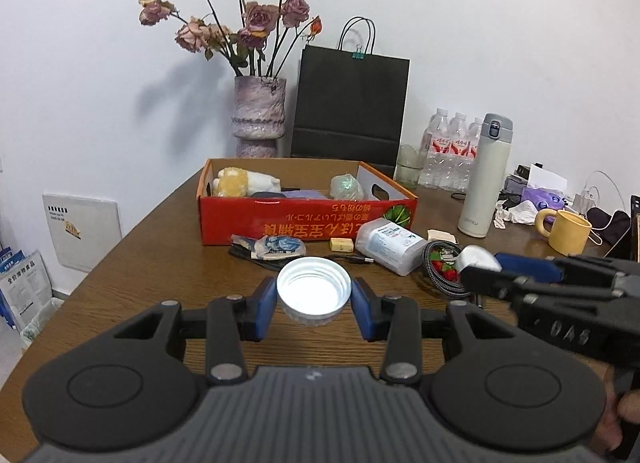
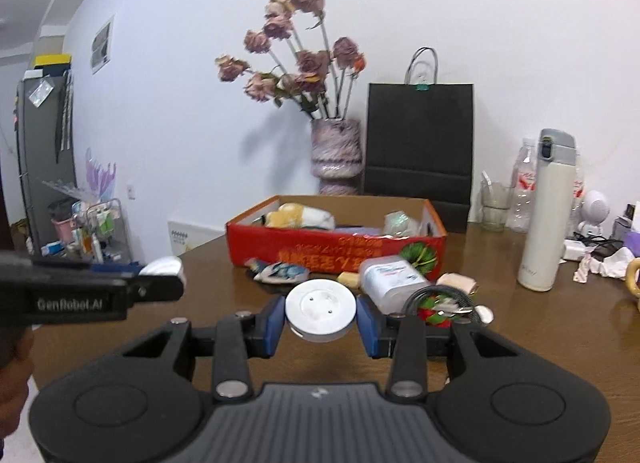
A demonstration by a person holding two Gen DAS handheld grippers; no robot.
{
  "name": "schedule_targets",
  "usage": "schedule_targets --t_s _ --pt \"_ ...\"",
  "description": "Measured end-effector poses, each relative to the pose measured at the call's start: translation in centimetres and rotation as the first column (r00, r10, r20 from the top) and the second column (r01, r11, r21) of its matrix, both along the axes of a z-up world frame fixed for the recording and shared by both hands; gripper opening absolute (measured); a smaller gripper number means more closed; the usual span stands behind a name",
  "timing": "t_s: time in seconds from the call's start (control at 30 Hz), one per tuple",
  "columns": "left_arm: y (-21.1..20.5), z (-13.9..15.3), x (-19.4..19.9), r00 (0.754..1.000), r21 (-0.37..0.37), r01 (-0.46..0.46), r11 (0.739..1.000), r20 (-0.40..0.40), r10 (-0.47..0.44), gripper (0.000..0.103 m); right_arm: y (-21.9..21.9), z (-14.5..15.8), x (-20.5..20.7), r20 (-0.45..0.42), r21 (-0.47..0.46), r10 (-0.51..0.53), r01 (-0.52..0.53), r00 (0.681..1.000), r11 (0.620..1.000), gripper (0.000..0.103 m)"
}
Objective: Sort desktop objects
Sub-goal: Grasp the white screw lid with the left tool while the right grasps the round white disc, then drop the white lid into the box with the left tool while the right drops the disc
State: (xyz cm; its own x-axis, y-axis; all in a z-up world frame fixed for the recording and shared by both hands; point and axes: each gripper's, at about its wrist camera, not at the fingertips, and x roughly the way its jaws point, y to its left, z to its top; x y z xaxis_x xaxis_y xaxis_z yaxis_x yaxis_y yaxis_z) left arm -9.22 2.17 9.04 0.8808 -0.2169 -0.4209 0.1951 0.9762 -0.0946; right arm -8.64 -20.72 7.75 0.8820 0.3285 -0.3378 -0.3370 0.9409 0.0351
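Tools (image 1: 314, 299) (image 2: 320, 317) | left clamps white lid (image 1: 313, 290) | right clamps white puck (image 2: 320, 311), underside hidden

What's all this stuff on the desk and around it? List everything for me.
Box: one, red cardboard, mid-table, holding a plush toy and other bits.
White lid: one, held in the left gripper.
White round piece: one, held in the right gripper.
Vase of dried roses: one, pinkish, behind the box.
Paper bag: one, black, by the wall.
Flask: one, cream, right of the box.
Water bottles: three, clear, behind the flask.
Mug: one, yellow, far right.
Plastic jar: one, clear, lying before the box.
Left gripper: black, blue pads.
Right gripper: same.
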Motion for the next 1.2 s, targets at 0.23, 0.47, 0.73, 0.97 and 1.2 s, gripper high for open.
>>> schedule_targets --t_s 0.23,0.47,0.73,0.97,1.2 --pt "0.8 0.6 5.0 1.0 -0.009 -0.01 1.0 -0.004 0.01 0.041 -0.6 1.5 5.1 -0.009 0.042 -0.049 0.049 0.999 0.998 0.038" --pt "1.1 5.2 16.0 0.999 -0.032 0.022 0.999 0.041 -0.021 0.041 -0.2 5.7 15.0 -0.006 0.132 -0.062 0.062 0.998 0.989 0.038" --pt "-1.5 6.3 31.6 0.994 -0.062 0.018 0.998 -0.109 -0.024 0.041 0.8 7.9 31.1 -0.148 0.06 -0.078 0.087 0.986 0.994 0.038" --pt "-4.4 1.1 42.0 0.95 -0.007 0.016 1.0 -0.311 -0.018 0.041 1.3 3.3 40.9 -0.378 -0.038 -0.042 0.03 0.925 0.999 0.038" --pt "-3.3 -5.0 46.5 0.865 -0.13 -0.026 0.991 -0.5 -0.043 0.044 1.1 -0.5 48.7 -0.518 0.137 0.042 0.034 0.854 0.99 0.038"
